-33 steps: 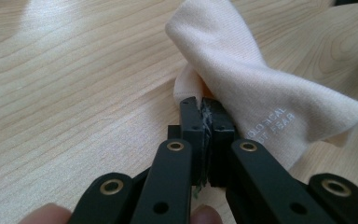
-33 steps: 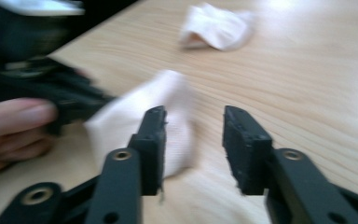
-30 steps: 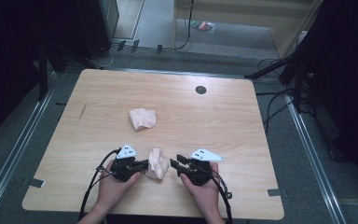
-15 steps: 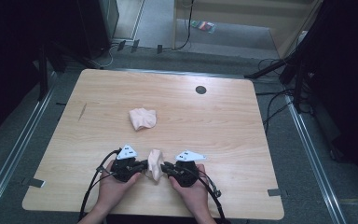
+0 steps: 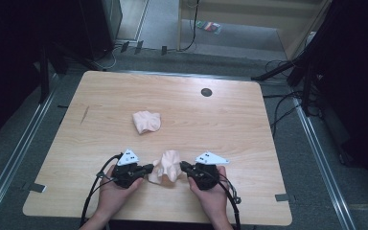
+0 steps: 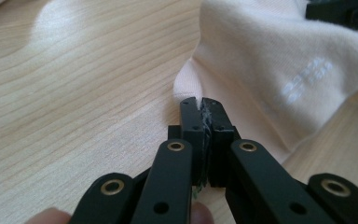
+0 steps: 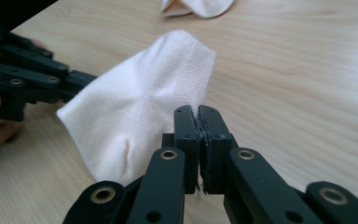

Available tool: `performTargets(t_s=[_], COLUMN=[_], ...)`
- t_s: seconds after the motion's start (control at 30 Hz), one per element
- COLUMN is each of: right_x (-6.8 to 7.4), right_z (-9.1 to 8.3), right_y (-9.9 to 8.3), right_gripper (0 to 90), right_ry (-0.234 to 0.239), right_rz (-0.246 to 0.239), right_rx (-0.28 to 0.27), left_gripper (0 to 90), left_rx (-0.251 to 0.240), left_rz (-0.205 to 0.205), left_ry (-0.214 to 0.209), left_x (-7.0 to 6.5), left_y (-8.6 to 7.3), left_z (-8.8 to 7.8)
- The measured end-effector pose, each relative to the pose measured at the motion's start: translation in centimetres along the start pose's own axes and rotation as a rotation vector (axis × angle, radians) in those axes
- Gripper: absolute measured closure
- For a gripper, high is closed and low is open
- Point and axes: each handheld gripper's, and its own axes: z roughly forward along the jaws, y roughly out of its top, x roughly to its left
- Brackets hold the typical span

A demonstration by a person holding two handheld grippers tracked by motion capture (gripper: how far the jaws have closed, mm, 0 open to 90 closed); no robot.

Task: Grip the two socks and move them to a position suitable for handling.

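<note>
**Two grippers pinching one pale cloth at the near table edge**

Left gripper (image 5: pixel 146 168): held in the person's left hand (image 5: pixel 114 191) at the near edge of the table. Jaws pressed together on the left edge of the cloth; in the left gripper view (image 6: pixel 200 105) a thin fold of fabric sits between the tips. Grey three-cornered plate on top; black cable trailing off toward the near left.

Right gripper (image 5: pixel 183 166): held in the right hand (image 5: pixel 212 196), facing the left gripper across the cloth. Its jaws have just been closing and now stand pressed together on the cloth's right edge; the right gripper view (image 7: pixel 199 112) shows the tips meeting with fabric caught at them. Cable trailing off to the near right.

Cloth (image 5: pixel 168 165): pale pink, soft knit, bunched and standing up between the two grippers, pinched at both sides. A faint woven mark shows on it in the left gripper view (image 6: pixel 279 60).

Second cloth (image 5: pixel 146 121): same pale colour, crumpled, lying loose near the middle of the table, well apart from both grippers.

Table (image 5: pixel 230 134): light wood-grain top. A small dark round hole (image 5: pixel 206 92) near the far edge, right of centre.

Surroundings: grey floor with cables beyond the table.
</note>
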Motion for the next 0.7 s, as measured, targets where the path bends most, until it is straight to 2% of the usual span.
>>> performTargets(t_s=[0.2,0.33,0.6,0.7], right_x=[-1.4,-1.9,-2.0,-2.1], right_z=[-2.1,-3.0,-3.2,-3.1], right_y=[0.5,0.6,0.2,0.1], right_gripper=[88.1,88.1,89.4,89.5], right_ry=[-0.057,-0.067,-0.063,-0.049], right_rz=[0.0,-0.005,-0.041,-0.061], right_rx=[-0.034,-0.044,-0.003,0.02], left_gripper=[90.0,90.0,90.0,90.0], left_rx=[-0.038,-0.05,-0.013,0.017], left_rz=[-0.023,-0.02,0.013,0.022], left_ry=[-0.008,-0.023,0.004,-0.005], left_x=[1.0,1.5,1.9,2.1], left_y=[0.2,0.4,0.2,0.0], left_z=[-1.8,-2.8,-3.7,-3.7])
